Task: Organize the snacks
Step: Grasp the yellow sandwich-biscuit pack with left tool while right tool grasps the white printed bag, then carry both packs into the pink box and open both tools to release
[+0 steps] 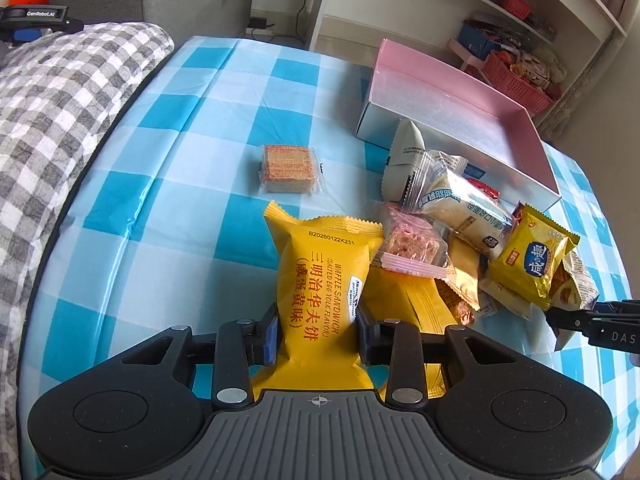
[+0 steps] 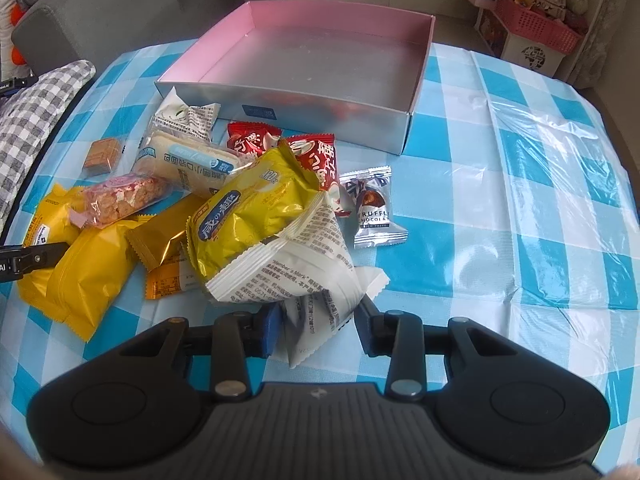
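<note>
While left tongs point(image 1: 318, 334) pinch yellow waffle packet point(image 1: 320, 276), right tongs point(image 2: 316, 330) clamp white packet point(image 2: 304, 268)

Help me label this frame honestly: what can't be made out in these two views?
- Right wrist view: whether the right tool pinches the white packet; the wrapper hides the contact.
- Left wrist view: the waffle sandwich pack's bottom end, behind the left tool.
- Both views: snacks low in the pile, covered by the yellow cracker bag.

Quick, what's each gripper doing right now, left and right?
Left gripper: closed on the yellow waffle sandwich packet.
Right gripper: closed on the white snack packet.
</note>
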